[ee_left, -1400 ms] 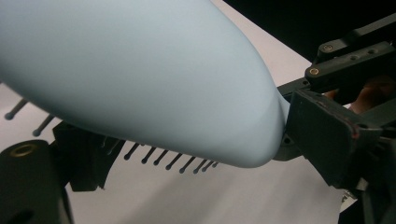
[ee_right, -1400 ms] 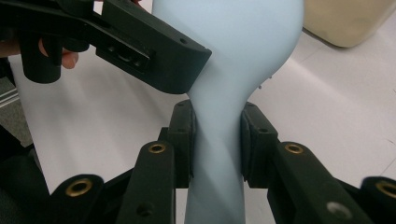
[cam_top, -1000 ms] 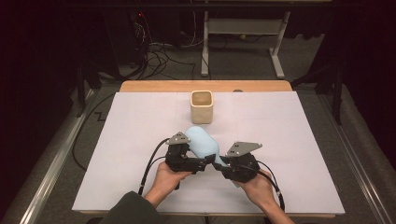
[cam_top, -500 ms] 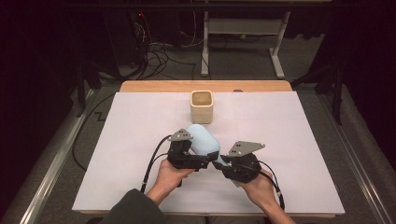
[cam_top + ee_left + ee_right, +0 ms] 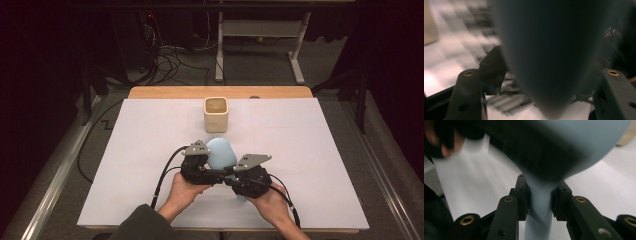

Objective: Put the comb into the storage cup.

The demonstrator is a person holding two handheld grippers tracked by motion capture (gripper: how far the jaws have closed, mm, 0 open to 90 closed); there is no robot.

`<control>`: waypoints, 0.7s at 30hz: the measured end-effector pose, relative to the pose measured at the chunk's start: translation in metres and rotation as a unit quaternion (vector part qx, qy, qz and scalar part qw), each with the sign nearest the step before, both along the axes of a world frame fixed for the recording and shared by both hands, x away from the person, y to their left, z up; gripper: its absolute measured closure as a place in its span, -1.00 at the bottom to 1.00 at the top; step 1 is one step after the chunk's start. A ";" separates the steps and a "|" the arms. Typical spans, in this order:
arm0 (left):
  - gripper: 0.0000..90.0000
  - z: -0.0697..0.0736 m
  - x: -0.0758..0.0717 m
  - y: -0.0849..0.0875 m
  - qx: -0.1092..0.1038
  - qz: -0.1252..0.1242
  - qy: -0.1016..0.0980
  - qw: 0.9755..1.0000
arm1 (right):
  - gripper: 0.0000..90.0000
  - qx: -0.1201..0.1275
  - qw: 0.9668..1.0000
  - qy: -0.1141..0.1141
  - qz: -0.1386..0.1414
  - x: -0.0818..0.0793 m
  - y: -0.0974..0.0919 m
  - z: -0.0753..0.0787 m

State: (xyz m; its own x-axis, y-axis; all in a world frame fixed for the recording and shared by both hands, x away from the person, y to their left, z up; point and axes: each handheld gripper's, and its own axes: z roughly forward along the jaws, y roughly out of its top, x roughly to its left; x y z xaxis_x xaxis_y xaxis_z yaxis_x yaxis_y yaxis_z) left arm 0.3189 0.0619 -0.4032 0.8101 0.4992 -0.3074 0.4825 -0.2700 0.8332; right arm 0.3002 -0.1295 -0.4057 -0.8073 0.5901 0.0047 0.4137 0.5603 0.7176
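Two-gripper hold on pale blue brush (image 5: pixel 221 152), low over front-centre of white counter (image 5: pixel 320 150), well short of beige cup (image 5: pixel 216 113) at the back.

R gripper (image 5: pixel 540 195): clamped on the brush's handle, pads pressing both sides of the stem.

L gripper (image 5: pixel 544 75): jaws just been closing, brush head between them. One pad looks to be against the head; other side too dark and blurred to tell, so cannot say if the grip is made.

Step in hand, by the look of it: securing or re-gripping the brush w/ both hands, prob. ahead of carrying it to the cup.

Next move calls for: firm hold by one gripper before the other lets go, then lift and travel fwd, handle or head lined up w/ the cup's square mouth, approach from above.

Room: open white sheet between brush and cup, wide bare margins L and R. Cup stands near the back edge, just before the wooden strip (image 5: pixel 280 92), so little spare room behind it. Front edge close under the wrists.
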 end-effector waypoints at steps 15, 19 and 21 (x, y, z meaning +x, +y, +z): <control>0.14 0.005 0.000 0.003 0.004 -0.002 0.020 1.000 | 0.58 0.005 1.000 0.012 0.007 0.006 0.001 0.004; 0.16 0.007 0.001 0.003 0.005 0.000 0.019 1.000 | 0.58 0.006 1.000 0.011 0.011 0.007 0.001 0.006; 0.19 0.009 0.002 0.004 0.000 0.001 0.026 1.000 | 0.57 0.008 1.000 0.012 0.014 0.009 0.001 0.008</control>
State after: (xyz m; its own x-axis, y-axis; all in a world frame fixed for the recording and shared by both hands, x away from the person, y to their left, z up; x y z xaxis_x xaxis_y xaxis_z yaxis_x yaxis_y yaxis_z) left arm 0.3206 0.0661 -0.3939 0.7925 0.5000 -0.3493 0.5255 -0.2691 0.8071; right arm 0.3087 -0.1285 -0.3975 -0.8227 0.5674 0.0340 0.4158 0.5599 0.7166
